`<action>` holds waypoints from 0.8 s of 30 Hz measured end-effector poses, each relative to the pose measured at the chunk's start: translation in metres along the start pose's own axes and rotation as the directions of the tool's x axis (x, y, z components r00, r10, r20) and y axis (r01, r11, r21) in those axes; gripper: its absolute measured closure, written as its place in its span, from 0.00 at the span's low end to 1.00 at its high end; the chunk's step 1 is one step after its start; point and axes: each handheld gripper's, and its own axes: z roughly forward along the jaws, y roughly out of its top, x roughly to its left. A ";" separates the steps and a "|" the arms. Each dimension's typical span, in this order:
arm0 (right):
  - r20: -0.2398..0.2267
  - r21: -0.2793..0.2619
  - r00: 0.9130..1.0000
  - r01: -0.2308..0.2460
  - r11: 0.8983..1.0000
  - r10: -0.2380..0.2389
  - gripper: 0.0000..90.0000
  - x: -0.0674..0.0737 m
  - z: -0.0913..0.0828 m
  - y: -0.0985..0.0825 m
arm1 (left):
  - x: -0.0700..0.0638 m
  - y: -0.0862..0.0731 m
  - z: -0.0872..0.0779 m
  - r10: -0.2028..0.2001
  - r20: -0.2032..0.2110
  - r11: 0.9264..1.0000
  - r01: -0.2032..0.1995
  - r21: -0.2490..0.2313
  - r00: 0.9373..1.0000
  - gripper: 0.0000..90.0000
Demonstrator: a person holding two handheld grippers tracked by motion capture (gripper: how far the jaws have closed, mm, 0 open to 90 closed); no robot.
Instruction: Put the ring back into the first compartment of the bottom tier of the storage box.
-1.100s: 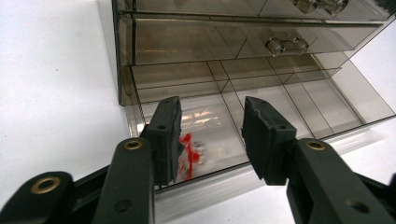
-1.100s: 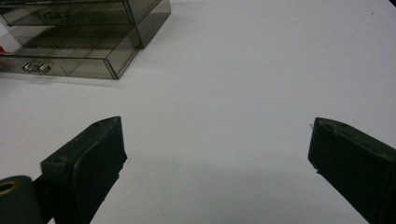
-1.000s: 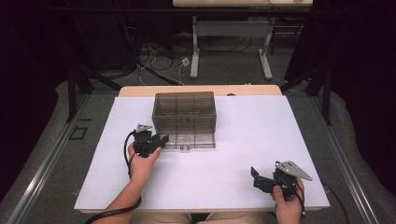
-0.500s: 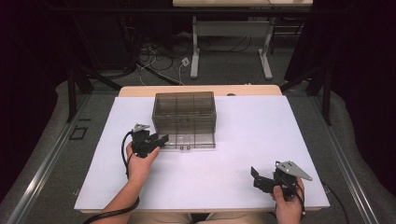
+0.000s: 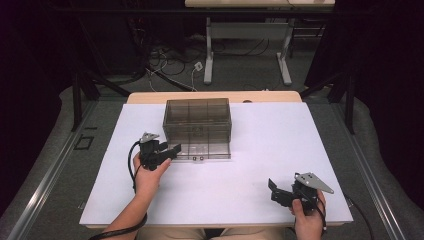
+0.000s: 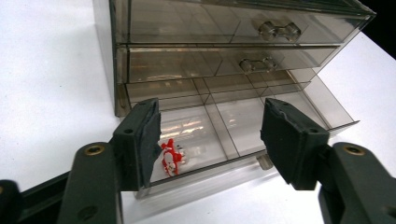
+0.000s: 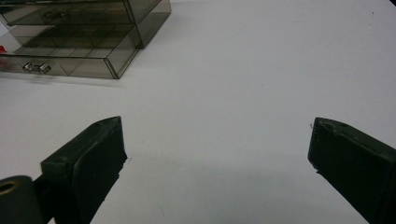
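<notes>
A smoky clear drawer cabinet [image 5: 196, 120] stands on the white table [image 5: 260, 135], a little back of its middle. Its bottom drawer [image 6: 243, 130] is pulled out. A small red and white object [image 6: 172, 157] lies in that drawer's front left compartment. My left gripper [image 5: 169, 152] is open, level with the drawer's left front corner; in the left gripper view its jaws frame the drawer and the red object [image 6: 211, 140]. My right gripper [image 5: 277, 191] is open near the front right of the table, with bare table between its jaws [image 7: 217, 149].
The two upper drawers [image 6: 261, 32] are shut, each with a clear knob. The cabinet [image 7: 88, 28] sits far left in the right gripper view. A wooden strip [image 5: 210, 96] runs along the table's far edge. Table legs and cables [image 5: 210, 60] lie on the floor beyond.
</notes>
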 end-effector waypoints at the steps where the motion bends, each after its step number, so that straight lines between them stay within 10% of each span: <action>1: 0.000 0.000 1.000 0.001 1.000 -0.001 0.04 0.000 0.000 0.000 | -0.001 0.000 0.000 0.001 0.000 1.000 -0.001 -0.001 1.000 0.41; 24: 0.004 -0.007 1.000 -0.004 1.000 0.004 0.04 0.001 0.001 0.000 | -0.014 0.002 -0.026 0.053 0.054 0.999 -0.054 0.007 0.997 0.31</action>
